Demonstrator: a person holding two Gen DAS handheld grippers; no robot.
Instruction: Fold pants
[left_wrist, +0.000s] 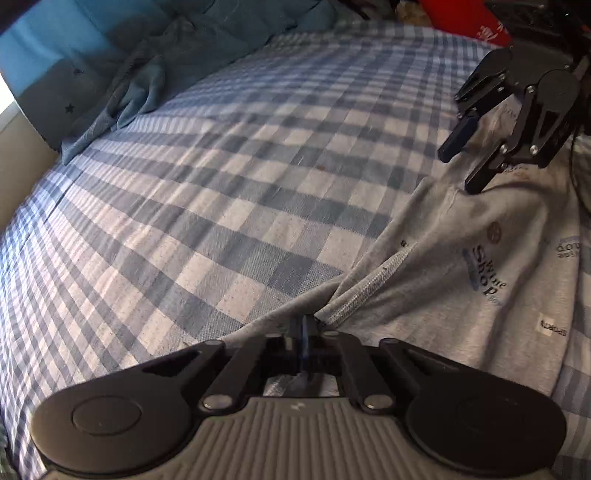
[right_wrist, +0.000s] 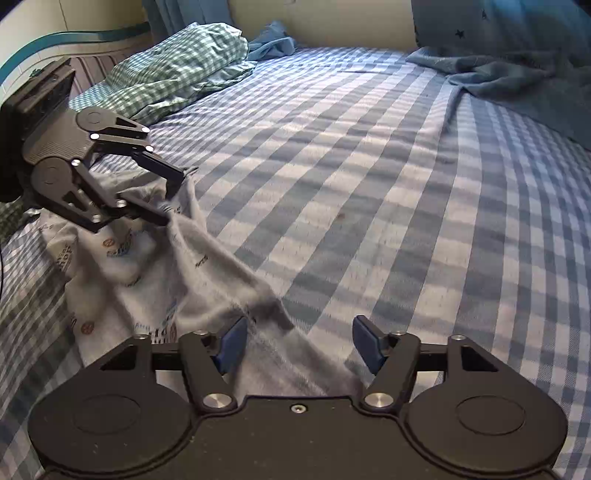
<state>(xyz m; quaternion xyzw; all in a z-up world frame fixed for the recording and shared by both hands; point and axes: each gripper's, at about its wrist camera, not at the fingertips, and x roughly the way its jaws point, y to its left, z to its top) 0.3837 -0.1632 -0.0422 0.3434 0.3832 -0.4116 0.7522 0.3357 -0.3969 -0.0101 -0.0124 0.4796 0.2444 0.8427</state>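
Left gripper (left_wrist: 308, 332): jaws fully closed, pinching an edge of the pants (left_wrist: 461, 266) beside a ribbed seam. In the right wrist view this same gripper (right_wrist: 173, 199) appears at the far left, its fingers clamped on a raised fold of the grey cloth.

Right gripper (right_wrist: 299, 341): jaws roughly half open. The blue pads (right_wrist: 232, 343) stand apart on either side of a strip of pants; the left pad is at the cloth edge, the right pad is clear of it. No grip is made. In the left wrist view this gripper (left_wrist: 461, 170) sits at the upper right, tips pointing down onto the pants.

Pants: light grey with small printed logos, lying crumpled on the checked sheet (left_wrist: 221, 184) of a bed, stretched between the two grippers.

A blue blanket (right_wrist: 517, 74) lies at the far side of the bed; a green checked pillow (right_wrist: 177, 70) lies at the far corner.
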